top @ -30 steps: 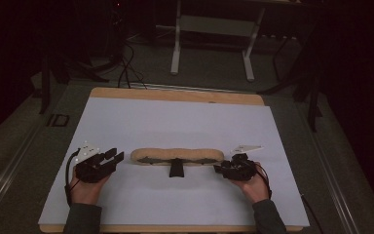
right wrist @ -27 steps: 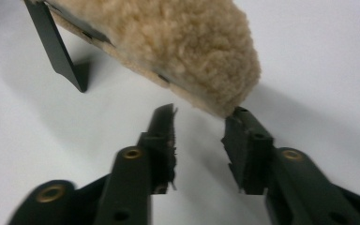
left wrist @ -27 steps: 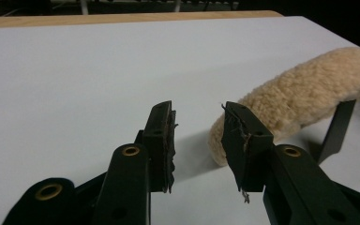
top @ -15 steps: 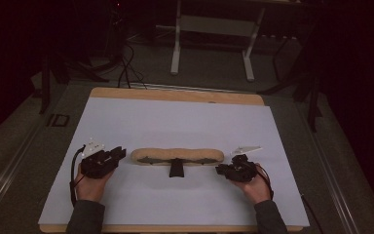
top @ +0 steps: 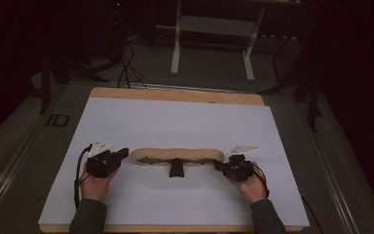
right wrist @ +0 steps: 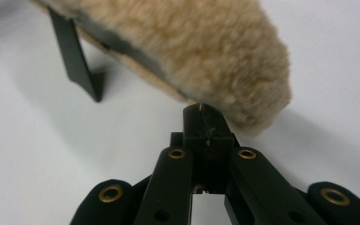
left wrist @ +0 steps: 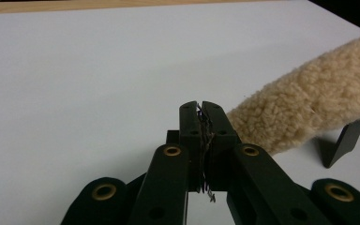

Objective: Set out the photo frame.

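Note:
A long tan fleece pad [top: 175, 155] lies across the white sheet [top: 175, 117], with a dark strip along its top and a black tab [top: 176, 169] sticking out at its middle. My left gripper [top: 121, 153] rests at the pad's left end. Its jaws have just been closing and are now shut beside the fleece [left wrist: 304, 108], with only a few frayed threads between the pads [left wrist: 201, 108]. My right gripper [top: 217, 165] is at the pad's right end. Its jaws have also just closed, and their tip [right wrist: 200, 110] touches the underside of the fleece [right wrist: 192, 47]. Beyond it stands the tab [right wrist: 77, 61].
The sheet covers a wooden table [top: 175, 95]. Past the far edge, on a dark floor, stand a metal frame [top: 214, 39] and cables [top: 126, 68]. A forearm comes in behind each gripper from the near edge.
Both grippers' jaws stood apart in the earlier frames and are now together. The hands and the fleece pad have stayed in place.

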Action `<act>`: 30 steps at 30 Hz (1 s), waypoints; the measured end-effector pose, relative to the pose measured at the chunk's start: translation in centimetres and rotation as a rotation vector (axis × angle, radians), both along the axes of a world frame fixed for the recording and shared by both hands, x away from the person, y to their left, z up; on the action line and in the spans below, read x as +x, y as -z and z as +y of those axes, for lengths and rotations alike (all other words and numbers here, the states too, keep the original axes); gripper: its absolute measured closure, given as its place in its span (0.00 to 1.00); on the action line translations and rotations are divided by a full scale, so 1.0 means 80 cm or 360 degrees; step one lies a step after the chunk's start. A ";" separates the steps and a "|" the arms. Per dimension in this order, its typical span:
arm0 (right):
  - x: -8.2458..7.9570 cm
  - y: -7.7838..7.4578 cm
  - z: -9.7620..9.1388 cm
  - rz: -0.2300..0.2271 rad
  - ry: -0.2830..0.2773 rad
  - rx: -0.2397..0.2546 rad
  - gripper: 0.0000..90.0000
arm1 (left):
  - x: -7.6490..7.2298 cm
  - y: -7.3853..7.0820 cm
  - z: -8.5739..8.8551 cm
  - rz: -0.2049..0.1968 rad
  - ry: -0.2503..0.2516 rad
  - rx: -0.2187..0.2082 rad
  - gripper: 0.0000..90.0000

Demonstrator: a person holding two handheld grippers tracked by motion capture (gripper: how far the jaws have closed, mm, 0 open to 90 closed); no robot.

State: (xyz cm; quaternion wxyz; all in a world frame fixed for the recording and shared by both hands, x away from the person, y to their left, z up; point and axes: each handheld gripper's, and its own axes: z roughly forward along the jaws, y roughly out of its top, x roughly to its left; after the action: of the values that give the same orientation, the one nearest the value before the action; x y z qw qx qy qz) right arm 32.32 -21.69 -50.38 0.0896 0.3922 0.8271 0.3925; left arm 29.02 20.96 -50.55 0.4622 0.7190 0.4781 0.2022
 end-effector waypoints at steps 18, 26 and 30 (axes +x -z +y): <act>0.008 0.005 0.013 -0.0032 0.0049 -0.0039 1.00 | -0.012 -0.001 -0.013 0.0008 0.0082 0.0088 1.00; 0.021 0.006 0.009 -0.0018 0.0124 -0.0028 1.00 | -0.028 -0.003 -0.025 -0.0001 0.0137 0.0120 1.00; 0.028 0.006 0.006 -0.0001 0.0148 0.0006 1.00 | -0.034 -0.003 -0.030 -0.0003 0.0171 0.0127 1.00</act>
State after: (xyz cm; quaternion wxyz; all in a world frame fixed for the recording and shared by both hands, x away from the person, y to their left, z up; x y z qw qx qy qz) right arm 34.57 -21.24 -50.86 0.1072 0.4304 0.8072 0.3895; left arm 26.31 18.53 -50.31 0.4438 0.7613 0.4300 0.1964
